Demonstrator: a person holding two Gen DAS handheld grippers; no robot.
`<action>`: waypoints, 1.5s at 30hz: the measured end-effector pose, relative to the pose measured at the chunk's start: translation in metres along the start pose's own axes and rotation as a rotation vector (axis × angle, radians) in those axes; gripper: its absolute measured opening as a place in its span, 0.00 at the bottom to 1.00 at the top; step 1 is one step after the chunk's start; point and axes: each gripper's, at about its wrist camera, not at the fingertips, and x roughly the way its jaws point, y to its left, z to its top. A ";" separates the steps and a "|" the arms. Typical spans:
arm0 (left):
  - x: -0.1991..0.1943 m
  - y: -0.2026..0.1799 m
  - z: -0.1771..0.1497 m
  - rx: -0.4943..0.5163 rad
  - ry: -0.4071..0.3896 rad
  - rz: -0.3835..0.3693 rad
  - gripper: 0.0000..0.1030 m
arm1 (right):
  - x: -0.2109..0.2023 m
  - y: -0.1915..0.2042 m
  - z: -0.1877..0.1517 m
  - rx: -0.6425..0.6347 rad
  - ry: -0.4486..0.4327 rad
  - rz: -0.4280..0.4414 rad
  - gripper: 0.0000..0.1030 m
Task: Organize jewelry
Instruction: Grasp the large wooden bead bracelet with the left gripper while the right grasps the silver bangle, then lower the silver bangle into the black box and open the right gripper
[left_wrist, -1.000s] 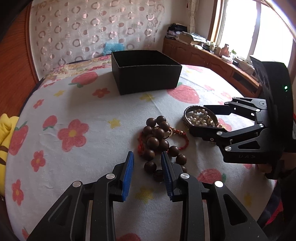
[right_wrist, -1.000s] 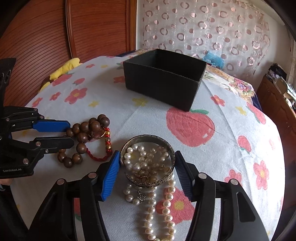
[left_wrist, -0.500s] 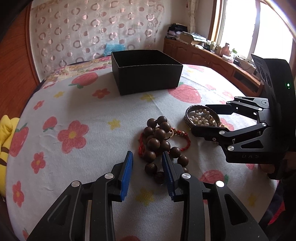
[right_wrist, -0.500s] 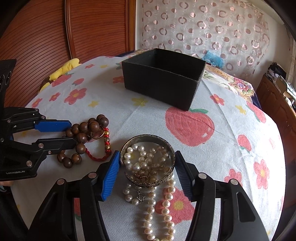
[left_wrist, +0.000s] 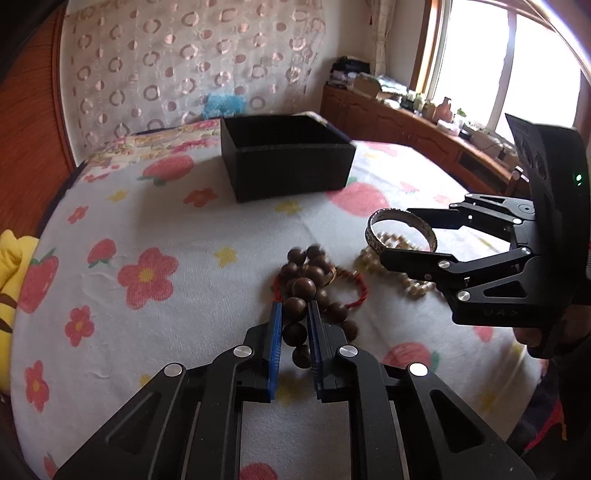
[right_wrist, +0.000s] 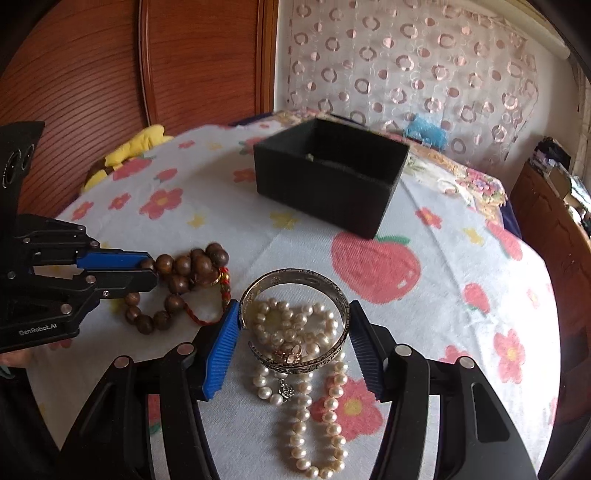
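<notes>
Left gripper (left_wrist: 294, 314), lower centre, jaws closing onto wooden bead bracelet (left_wrist: 308, 282), earlier open; right gripper (right_wrist: 293, 321) clamps silver bangle (right_wrist: 295, 317), now lifted; black box (left_wrist: 286, 157) next

bare cloth (left_wrist: 207, 295) around black box (left_wrist: 288, 166)

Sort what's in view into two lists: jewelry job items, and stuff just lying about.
Job:
wooden bead bracelet, left tool closing on it
silver bangle, gripped by right tool
pearl necklace
red cord bracelet
black box

Lying about:
yellow plush toy
windowsill clutter
</notes>
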 end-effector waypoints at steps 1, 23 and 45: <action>-0.004 0.000 0.002 -0.001 -0.011 -0.003 0.12 | -0.004 -0.001 0.001 -0.001 -0.007 -0.004 0.59; -0.063 -0.001 0.098 0.059 -0.254 -0.004 0.12 | -0.026 -0.034 0.056 0.030 -0.117 -0.040 0.59; -0.029 0.025 0.155 0.046 -0.238 0.071 0.12 | 0.047 -0.063 0.120 0.078 -0.099 0.003 0.59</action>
